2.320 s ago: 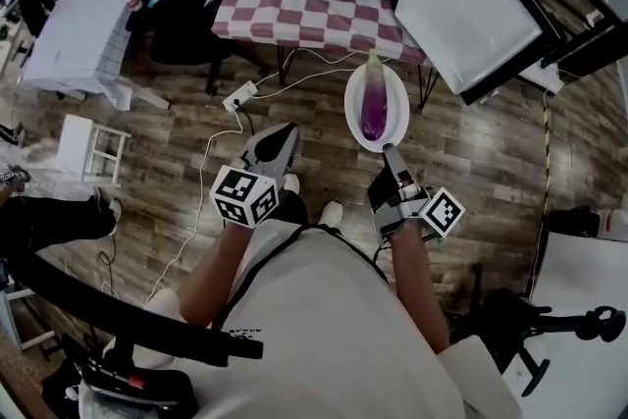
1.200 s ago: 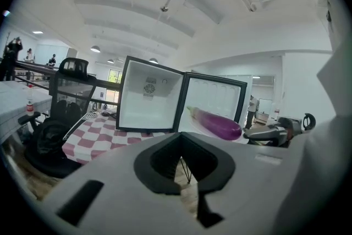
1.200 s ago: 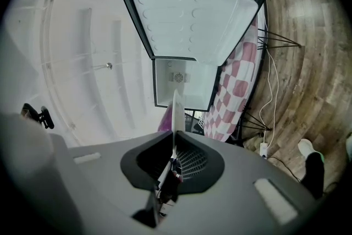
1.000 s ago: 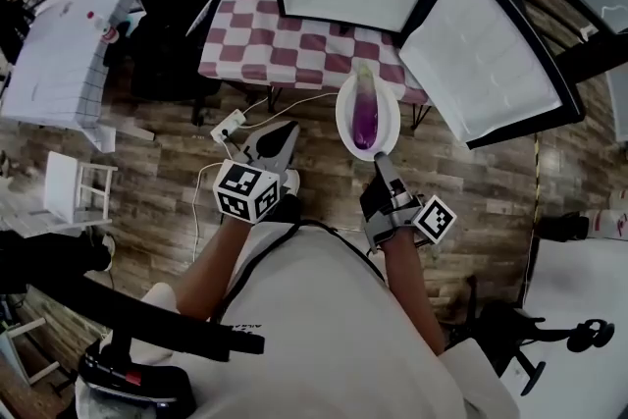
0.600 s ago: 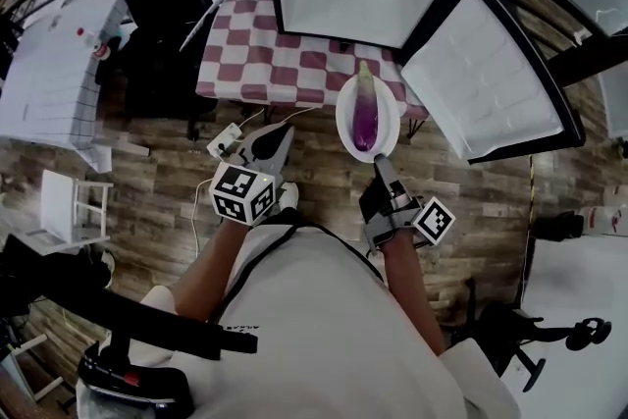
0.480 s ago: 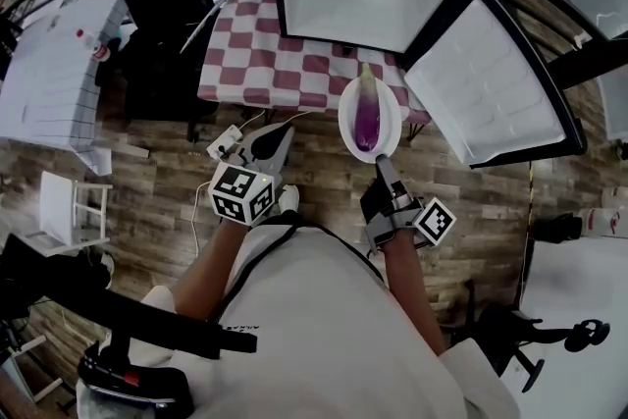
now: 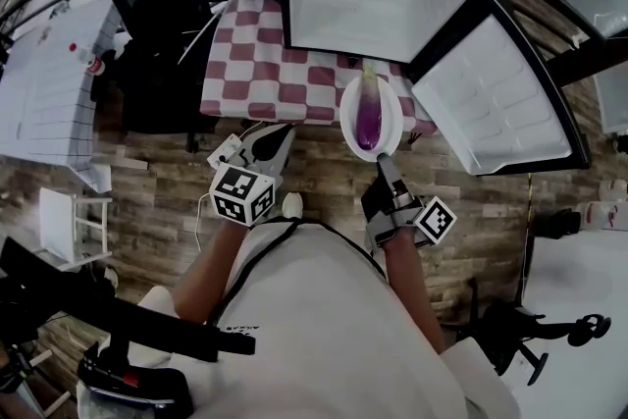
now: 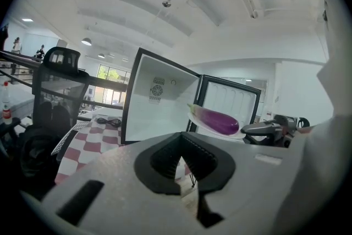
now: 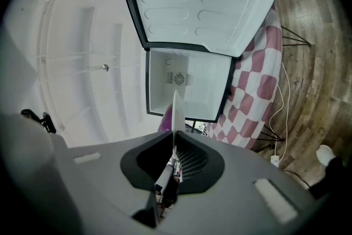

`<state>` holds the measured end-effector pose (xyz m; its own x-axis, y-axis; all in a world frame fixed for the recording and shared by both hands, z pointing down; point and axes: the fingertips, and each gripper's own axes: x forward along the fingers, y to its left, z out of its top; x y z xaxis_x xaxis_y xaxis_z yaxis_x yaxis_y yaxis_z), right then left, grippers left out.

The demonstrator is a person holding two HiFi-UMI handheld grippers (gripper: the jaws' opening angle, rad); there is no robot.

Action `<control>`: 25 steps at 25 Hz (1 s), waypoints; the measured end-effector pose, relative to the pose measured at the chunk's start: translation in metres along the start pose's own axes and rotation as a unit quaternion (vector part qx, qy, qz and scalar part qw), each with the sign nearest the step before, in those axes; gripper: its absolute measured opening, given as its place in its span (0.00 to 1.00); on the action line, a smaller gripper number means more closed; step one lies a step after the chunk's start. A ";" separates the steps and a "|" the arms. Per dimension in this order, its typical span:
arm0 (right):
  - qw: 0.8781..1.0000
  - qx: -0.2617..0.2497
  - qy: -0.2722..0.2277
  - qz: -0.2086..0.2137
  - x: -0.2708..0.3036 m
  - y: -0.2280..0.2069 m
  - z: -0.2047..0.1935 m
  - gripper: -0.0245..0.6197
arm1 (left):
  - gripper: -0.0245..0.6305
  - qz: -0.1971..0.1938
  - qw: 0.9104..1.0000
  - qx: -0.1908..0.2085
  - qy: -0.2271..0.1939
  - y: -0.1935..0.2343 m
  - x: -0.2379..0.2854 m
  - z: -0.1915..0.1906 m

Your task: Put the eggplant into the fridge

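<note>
A purple eggplant (image 7: 370,113) lies on a white oval plate (image 7: 350,109). My right gripper (image 7: 383,161) is shut on the plate's near rim and holds it level, over the front edge of the checkered table (image 7: 260,64). The small fridge (image 7: 373,0) stands on that table, its white inside bare and its door (image 7: 500,98) swung open to the right. In the right gripper view the plate (image 9: 175,110) shows edge-on between the jaws, with the fridge (image 9: 187,82) straight ahead. My left gripper (image 7: 263,144) is shut and holds nothing; its view shows the eggplant (image 8: 217,120) to the right.
A black office chair (image 7: 147,15) stands left of the checkered table, with a white table (image 7: 49,74) farther left. A power strip (image 7: 229,149) and cables lie on the wood floor by my left gripper. A white stool (image 7: 69,221) is at the left, a black stand (image 7: 530,329) at the lower right.
The fridge and table have drawn nearer as I stepped forward. Both grippers moved toward them, and the plate with the eggplant now overlaps the table's front edge.
</note>
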<state>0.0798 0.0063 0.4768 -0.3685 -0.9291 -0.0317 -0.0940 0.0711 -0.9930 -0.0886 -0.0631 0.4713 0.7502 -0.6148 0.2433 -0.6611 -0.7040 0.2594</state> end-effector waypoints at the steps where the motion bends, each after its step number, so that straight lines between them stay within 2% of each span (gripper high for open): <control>1: 1.000 0.002 -0.004 -0.001 0.003 -0.001 0.000 0.08 | 0.04 -0.002 1.000 0.001 0.000 0.004 0.002 0.002; 13: 1.000 0.000 -0.025 -0.005 0.043 -0.004 -0.004 0.08 | 0.04 -0.015 1.000 -0.011 0.001 0.057 0.012 0.014; 25: 1.000 0.005 -0.027 -0.006 0.046 -0.001 -0.013 0.08 | 0.04 -0.019 1.000 -0.016 0.006 0.062 0.008 0.007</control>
<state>0.0515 -0.0315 0.4780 -0.3177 -0.9479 -0.0247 -0.0894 0.0559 -0.9944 -0.1229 -0.1141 0.4825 0.7741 -0.5842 0.2439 -0.6331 -0.7147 0.2974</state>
